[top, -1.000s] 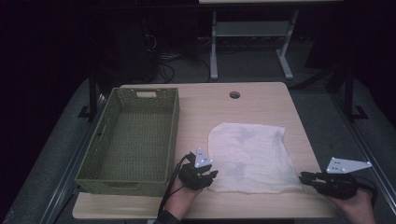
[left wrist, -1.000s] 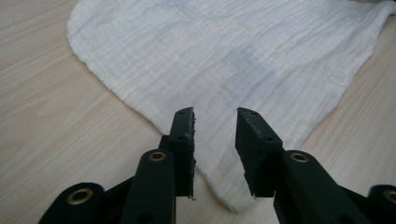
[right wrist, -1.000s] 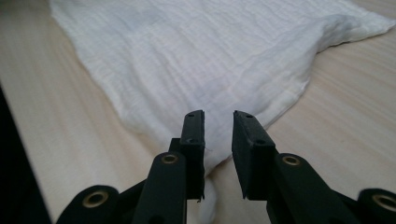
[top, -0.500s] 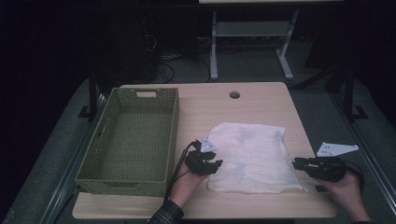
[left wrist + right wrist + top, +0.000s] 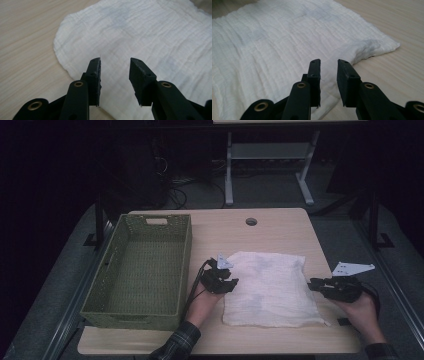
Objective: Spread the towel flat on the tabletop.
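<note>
A white crinkled cloth [image 5: 270, 287] lies flat on the wooden table [image 5: 280, 230], right of centre. My left gripper [image 5: 231, 282] sits at the cloth's left edge. Its jaws have just been opening a little and stand apart with nothing gripped. In the left gripper view the left gripper [image 5: 115, 61] hovers over the cloth [image 5: 140, 32] near its rounded corner. My right gripper [image 5: 312, 284] is at the cloth's right edge, pointing left. In the right gripper view the right gripper [image 5: 329, 62] shows a narrow empty gap above the cloth [image 5: 274, 40], close to a slightly raised corner.
A green woven basket [image 5: 145, 265] stands empty on the table's left side, close to my left hand. A round cable hole [image 5: 251, 221] sits near the far edge. Dark floor, cables and a white frame lie beyond the table.
Both hands have moved away from the person along the cloth's sides. The right gripper has also come in leftward to the cloth's edge. The cloth has stayed in place.
</note>
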{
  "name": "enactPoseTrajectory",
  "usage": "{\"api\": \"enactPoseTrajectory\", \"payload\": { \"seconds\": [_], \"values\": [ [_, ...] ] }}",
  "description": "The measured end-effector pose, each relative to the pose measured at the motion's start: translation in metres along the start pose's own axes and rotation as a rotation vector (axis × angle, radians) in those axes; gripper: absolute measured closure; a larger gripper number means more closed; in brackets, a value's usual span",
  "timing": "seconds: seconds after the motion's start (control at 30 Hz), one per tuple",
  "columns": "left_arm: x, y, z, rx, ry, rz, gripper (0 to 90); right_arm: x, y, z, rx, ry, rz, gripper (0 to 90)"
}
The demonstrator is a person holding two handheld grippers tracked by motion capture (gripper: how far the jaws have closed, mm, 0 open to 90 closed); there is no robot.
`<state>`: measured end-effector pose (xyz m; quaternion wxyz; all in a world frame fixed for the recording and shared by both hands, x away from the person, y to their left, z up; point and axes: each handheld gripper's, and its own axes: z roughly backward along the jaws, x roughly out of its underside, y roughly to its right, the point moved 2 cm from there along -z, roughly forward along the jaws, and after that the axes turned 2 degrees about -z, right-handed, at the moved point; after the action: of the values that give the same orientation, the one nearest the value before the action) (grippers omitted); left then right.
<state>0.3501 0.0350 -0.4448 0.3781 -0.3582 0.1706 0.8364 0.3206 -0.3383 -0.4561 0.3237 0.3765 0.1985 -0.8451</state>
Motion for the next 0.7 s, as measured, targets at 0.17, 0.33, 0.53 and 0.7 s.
{"api": "enactPoseTrajectory", "payload": {
  "seconds": [0.17, 0.33, 0.53, 0.7],
  "values": [
    [-0.006, -0.007, -0.005, -0.022, 0.001, 0.008, 61.1, -0.005, 0.005, -0.005, 0.001, 0.005, -0.002, 72.0],
    [-0.014, -0.018, -0.013, -0.057, 0.01, 0.02, 61.2, -0.01, 0.009, -0.009, 0.006, 0.008, -0.002, 71.4],
    [-0.02, -0.031, -0.025, -0.088, 0.007, 0.023, 61.3, -0.015, 0.013, -0.014, 0.003, 0.013, -0.01, 71.4],
    [-0.029, -0.047, -0.04, -0.122, 0.016, 0.037, 62.2, -0.018, 0.017, -0.019, 0.001, 0.014, -0.01, 71.4]
  ]
}}
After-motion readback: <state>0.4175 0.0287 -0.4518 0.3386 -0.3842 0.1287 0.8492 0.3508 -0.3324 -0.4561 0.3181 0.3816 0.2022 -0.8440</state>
